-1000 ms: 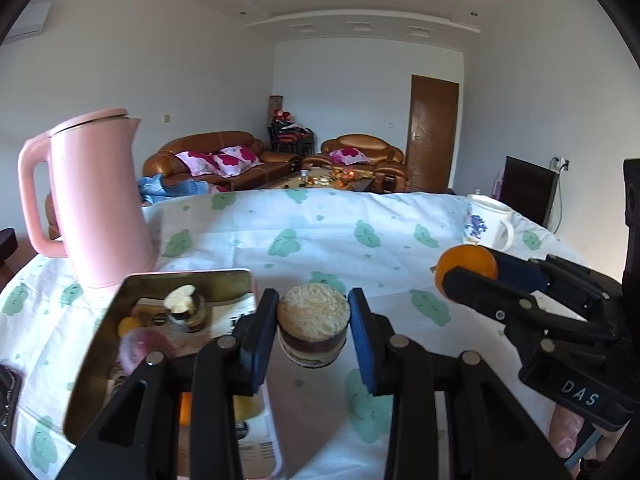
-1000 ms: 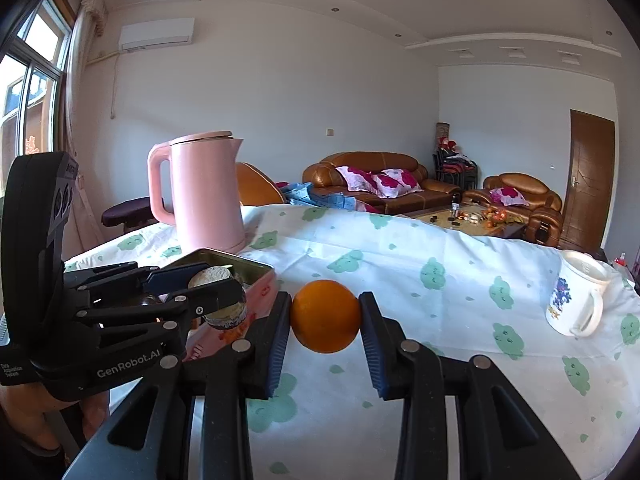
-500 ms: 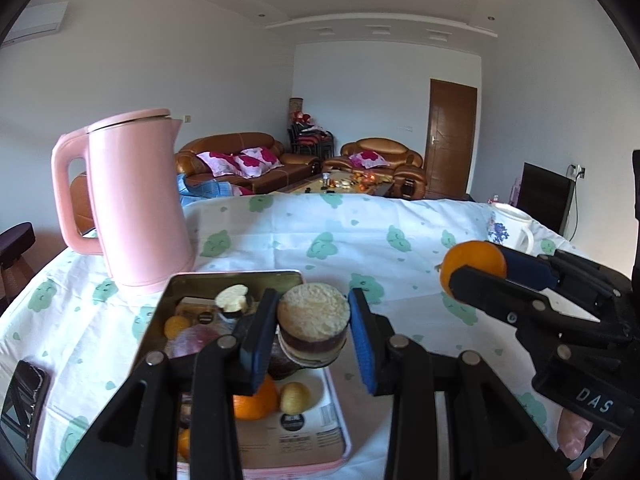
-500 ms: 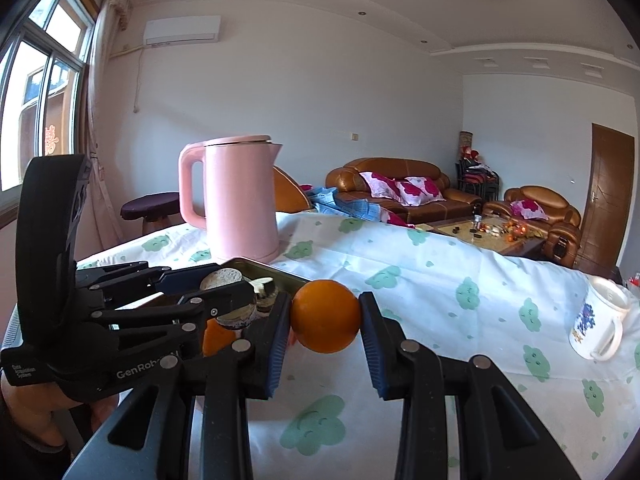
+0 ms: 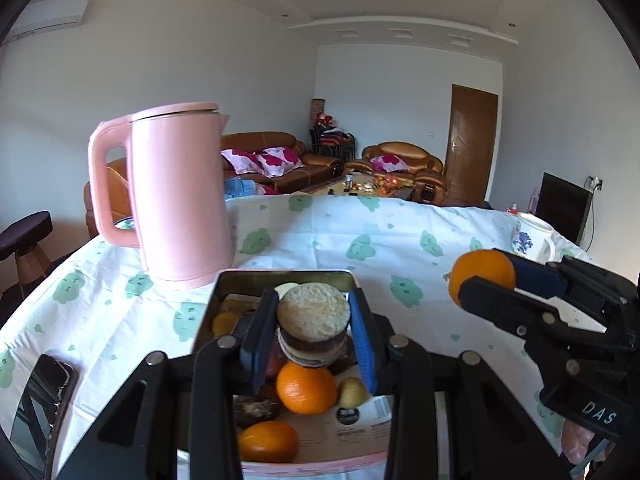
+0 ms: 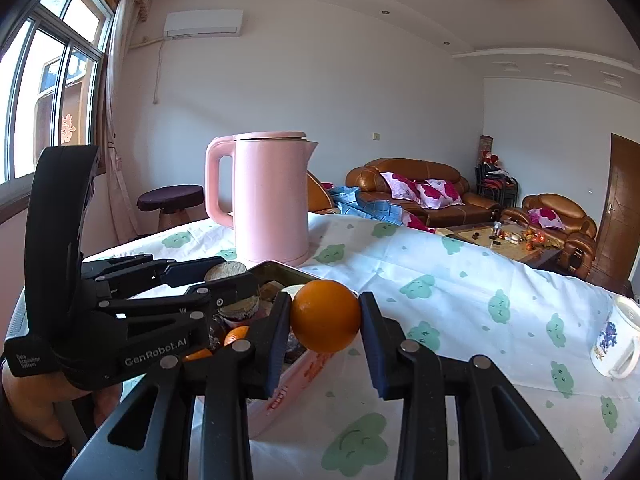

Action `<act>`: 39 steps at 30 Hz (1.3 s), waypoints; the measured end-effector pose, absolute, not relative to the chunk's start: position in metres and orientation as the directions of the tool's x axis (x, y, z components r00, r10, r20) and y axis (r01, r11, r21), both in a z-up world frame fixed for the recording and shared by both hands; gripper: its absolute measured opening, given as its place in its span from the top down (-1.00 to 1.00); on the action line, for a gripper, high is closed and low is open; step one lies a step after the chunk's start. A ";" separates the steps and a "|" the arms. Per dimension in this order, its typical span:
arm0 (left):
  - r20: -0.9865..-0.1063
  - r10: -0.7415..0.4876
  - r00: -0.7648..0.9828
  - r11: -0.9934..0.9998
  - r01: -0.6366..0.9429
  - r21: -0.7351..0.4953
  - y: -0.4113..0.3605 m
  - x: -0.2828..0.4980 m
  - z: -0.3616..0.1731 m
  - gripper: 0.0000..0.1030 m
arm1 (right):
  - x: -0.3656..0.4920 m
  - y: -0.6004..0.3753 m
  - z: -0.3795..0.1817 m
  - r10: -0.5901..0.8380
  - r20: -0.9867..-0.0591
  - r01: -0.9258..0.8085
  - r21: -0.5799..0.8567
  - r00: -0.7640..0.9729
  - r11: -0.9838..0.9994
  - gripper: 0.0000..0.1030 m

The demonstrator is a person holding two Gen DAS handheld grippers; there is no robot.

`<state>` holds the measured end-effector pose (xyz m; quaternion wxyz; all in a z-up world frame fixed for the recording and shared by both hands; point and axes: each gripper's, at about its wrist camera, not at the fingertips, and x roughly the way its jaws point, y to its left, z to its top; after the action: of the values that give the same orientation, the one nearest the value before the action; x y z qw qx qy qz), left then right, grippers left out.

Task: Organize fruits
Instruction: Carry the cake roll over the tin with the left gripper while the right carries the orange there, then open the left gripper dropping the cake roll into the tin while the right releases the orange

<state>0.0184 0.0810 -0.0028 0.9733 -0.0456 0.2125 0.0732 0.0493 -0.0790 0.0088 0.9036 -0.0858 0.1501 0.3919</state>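
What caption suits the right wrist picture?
Right gripper holds an orange beside the fruit tin; left gripper carries a round cake.

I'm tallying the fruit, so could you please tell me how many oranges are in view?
3 clearly: one orange held in the right gripper, and two in the tin, one in the middle and one at its near edge. Others may be hidden behind the left gripper.

Both grippers carried their loads leftward until over the tin tray point(image 5: 224, 280).
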 end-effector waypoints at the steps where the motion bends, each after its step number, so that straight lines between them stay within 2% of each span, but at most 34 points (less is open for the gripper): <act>1: -0.419 0.129 0.899 0.984 -0.168 -0.056 0.083 0.018 -0.003 0.28 | 0.049 -0.076 0.009 0.685 -0.340 -0.737 -0.038 0.645 0.675 0.30; 17: -0.449 0.187 0.874 0.971 -0.234 -0.052 0.117 0.009 -0.012 0.28 | 0.051 -0.035 -0.004 0.717 -0.383 -0.782 -0.027 0.583 0.622 0.29; 28: -0.507 0.174 0.844 0.972 -0.230 -0.050 0.123 0.013 -0.031 0.28 | 0.057 -0.016 -0.028 0.713 -0.462 -0.802 0.006 0.527 0.597 0.29; 35: -0.526 0.163 0.835 0.974 -0.222 -0.051 0.124 0.014 -0.035 0.27 | 0.057 -0.016 -0.033 0.719 -0.482 -0.814 0.022 0.500 0.581 0.28; 39: -0.518 0.176 0.837 0.971 -0.233 -0.045 0.124 0.013 -0.033 0.06 | 0.055 -0.014 -0.035 0.714 -0.495 -0.817 0.014 0.496 0.577 0.27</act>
<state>0.0126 0.1239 -0.0329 0.9569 -0.0533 0.2648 0.1069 0.0549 -0.0138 -0.0347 0.8576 -0.1117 0.2304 0.4461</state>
